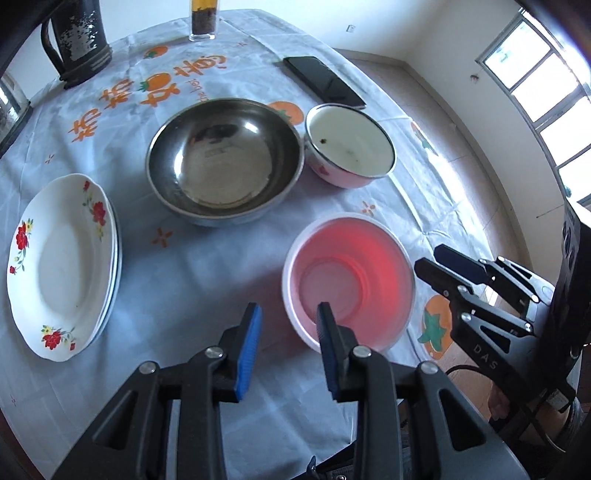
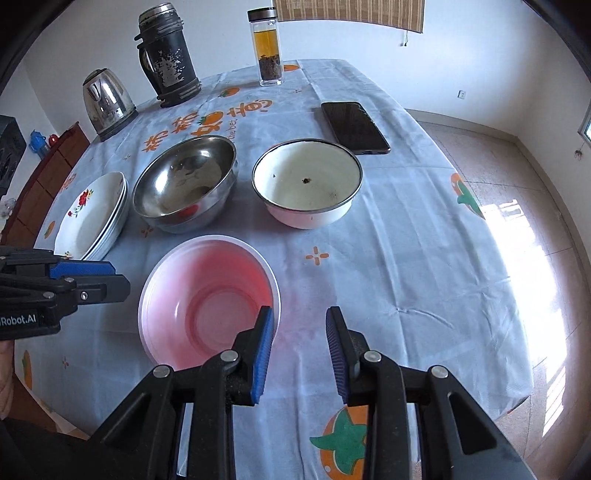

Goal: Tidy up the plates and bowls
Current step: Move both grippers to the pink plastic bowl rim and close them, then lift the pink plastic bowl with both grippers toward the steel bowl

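Observation:
A pink plastic bowl (image 1: 349,280) (image 2: 208,301) sits near the table's front edge. Behind it stand a steel bowl (image 1: 223,160) (image 2: 184,182) and a white enamel bowl (image 1: 349,144) (image 2: 306,182) with a pink outside. A stack of white flowered plates (image 1: 61,262) (image 2: 92,216) lies at the left. My left gripper (image 1: 288,314) is open and empty, just left of the pink bowl's near rim; it also shows in the right wrist view (image 2: 88,275). My right gripper (image 2: 301,317) is open and empty, just right of that bowl; it also shows in the left wrist view (image 1: 434,260).
A black phone (image 1: 323,81) (image 2: 354,127) lies at the back right. A dark flask (image 1: 79,38) (image 2: 168,55), a tea bottle (image 1: 203,18) (image 2: 267,48) and a steel kettle (image 2: 107,101) stand at the back. The table's right edge drops to the floor (image 2: 517,206).

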A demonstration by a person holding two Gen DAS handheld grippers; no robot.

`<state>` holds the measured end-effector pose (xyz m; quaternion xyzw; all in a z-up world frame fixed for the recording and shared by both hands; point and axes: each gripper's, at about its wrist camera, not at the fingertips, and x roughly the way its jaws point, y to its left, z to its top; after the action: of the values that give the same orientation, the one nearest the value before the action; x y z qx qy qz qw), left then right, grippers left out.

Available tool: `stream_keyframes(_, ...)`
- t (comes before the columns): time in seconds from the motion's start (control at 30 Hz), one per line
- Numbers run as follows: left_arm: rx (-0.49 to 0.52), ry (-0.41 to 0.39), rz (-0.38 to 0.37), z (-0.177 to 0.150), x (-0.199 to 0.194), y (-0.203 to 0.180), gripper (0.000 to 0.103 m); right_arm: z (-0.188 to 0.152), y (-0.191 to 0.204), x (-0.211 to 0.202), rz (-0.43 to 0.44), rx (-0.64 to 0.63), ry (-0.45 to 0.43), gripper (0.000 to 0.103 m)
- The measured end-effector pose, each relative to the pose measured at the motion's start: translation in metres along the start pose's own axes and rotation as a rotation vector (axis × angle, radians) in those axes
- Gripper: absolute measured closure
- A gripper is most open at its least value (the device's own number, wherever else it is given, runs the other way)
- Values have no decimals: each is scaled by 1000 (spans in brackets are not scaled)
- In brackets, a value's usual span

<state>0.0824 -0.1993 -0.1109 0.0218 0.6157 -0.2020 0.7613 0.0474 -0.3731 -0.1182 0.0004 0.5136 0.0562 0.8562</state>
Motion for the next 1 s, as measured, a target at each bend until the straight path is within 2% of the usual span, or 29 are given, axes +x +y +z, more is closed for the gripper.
stream_keyframes(0.23,-8,22,28,-1,7,-5,81,-1,-3,2,54,-6,-5,77)
stream_keyframes(0.33,-23,37,13,-1,12,-2,83,-1,0,6,71,-18,8,79)
stream_keyframes(0.43,-22,50,4,-3,16,-2,86,-3,2,12,95,-10,32,87)
stream_keyframes(0.63,-27,70,-14,-5,22,2,90,-4,5,17,92,-19,48,93)
stream_keyframes(0.7,-10,77,-17,-4,25,-1,93,-4,7,17,86,-25,47,93)
stream_keyframes(1.0,24,59,-20,-3,22,-3,94,-3,7,17,79,-9,52,93)
